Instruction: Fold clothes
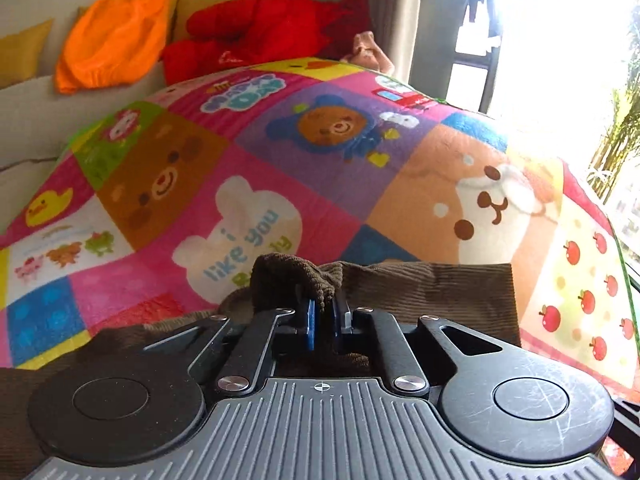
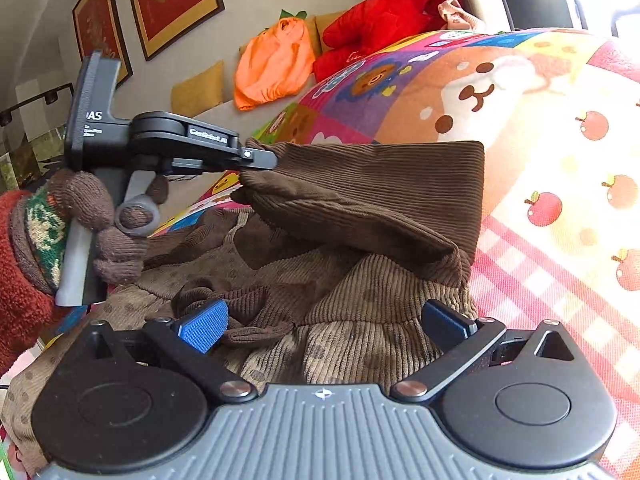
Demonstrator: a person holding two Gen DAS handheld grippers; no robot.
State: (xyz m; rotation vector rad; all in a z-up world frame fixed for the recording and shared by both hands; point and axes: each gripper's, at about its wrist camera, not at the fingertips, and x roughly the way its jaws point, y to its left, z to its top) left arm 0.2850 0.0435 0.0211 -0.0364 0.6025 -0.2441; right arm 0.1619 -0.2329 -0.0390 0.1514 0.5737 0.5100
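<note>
Left tongs (image 1: 323, 312) clenched on trousers (image 2: 360, 200) edge, lifting the flap to carry the fold | right tongs (image 2: 324, 320) released, hovering over near bunched cloth, free to pin | trousers on blanket (image 2: 560, 160), near side.

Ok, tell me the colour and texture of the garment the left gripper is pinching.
Dark brown ribbed corduroy garment, clearest in the right wrist view.

Ribbed brown corduroy garment (image 2: 360, 184); fleecy blanket (image 1: 280, 152).
</note>
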